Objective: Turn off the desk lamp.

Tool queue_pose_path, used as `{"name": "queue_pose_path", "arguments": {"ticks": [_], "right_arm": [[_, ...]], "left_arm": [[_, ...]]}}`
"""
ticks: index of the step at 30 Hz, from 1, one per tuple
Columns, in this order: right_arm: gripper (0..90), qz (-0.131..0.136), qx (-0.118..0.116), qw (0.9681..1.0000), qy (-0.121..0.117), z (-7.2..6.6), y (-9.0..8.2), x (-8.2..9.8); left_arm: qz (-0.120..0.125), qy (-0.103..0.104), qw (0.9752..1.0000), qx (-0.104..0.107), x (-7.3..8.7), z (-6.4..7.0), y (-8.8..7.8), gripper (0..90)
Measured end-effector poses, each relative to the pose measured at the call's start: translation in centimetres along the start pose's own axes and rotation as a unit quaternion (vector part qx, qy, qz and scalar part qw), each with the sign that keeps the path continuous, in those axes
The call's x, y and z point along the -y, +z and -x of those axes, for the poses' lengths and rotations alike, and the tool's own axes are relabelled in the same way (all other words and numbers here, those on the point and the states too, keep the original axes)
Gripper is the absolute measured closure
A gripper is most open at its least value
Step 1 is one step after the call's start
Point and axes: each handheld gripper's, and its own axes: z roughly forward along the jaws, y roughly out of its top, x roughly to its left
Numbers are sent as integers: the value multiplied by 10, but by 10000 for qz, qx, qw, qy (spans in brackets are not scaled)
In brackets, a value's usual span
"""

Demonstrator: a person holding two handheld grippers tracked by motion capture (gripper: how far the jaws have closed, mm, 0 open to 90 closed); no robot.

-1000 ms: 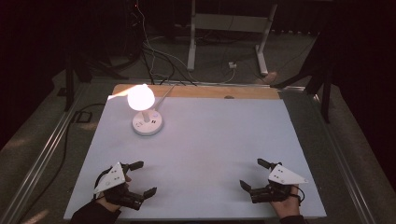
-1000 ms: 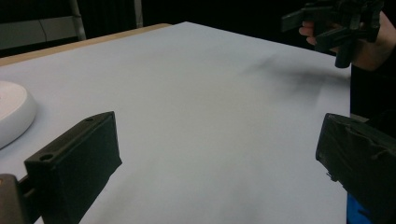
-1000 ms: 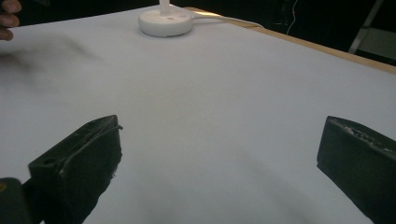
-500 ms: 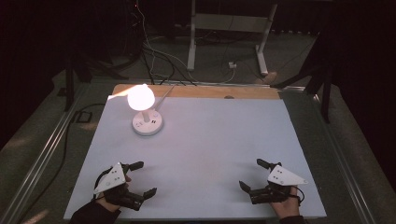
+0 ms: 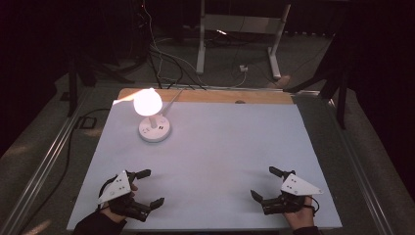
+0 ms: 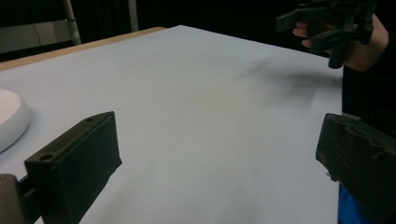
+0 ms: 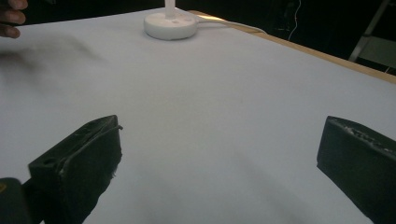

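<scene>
A lit white desk lamp stands on a round white base at the far left of the white table. That base also appears far off in the right gripper view and at the left edge of the left gripper view. My left gripper rests near the front left edge, open, nothing between its jaws. My right gripper rests near the front right edge, open too and empty. The left gripper view shows the right gripper far off.
A wooden strip runs along the table's far edge. A white cord leaves the lamp toward the back. Cables and metal stand legs lie on the dark floor beyond. A rail runs along the left side.
</scene>
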Motion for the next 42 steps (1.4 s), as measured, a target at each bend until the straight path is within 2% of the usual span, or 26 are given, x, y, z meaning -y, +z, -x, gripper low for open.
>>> {"name": "queue_pose_path", "arguments": {"ticks": [10, 17, 23, 30, 37, 42], "right_arm": [[0, 71, 25, 10000, 34, 0, -1, 0], [0, 73, 20, 10000, 53, 0, -1, 0], [0, 107, 9, 9999, 53, 0, -1, -1], [0, 111, -10, 9999, 83, 1, -2, -1], [0, 130, -14, 9999, 104, 1, -2, -1], [0, 130, -28, 9999, 110, 1, -2, -1]], "left_arm": [[43, -6, 9999, 158, -15, 1, 5, 4], [59, 4, 9999, 126, -21, -3, 8, 4], [164, -23, 9999, -18, -28, -11, 9, 4], [109, -46, 9998, -150, -35, -18, 14, 4], [134, -120, 9997, -174, -40, -25, 21, 4], [97, -131, 9995, -278, -45, -34, 27, 4]]}}
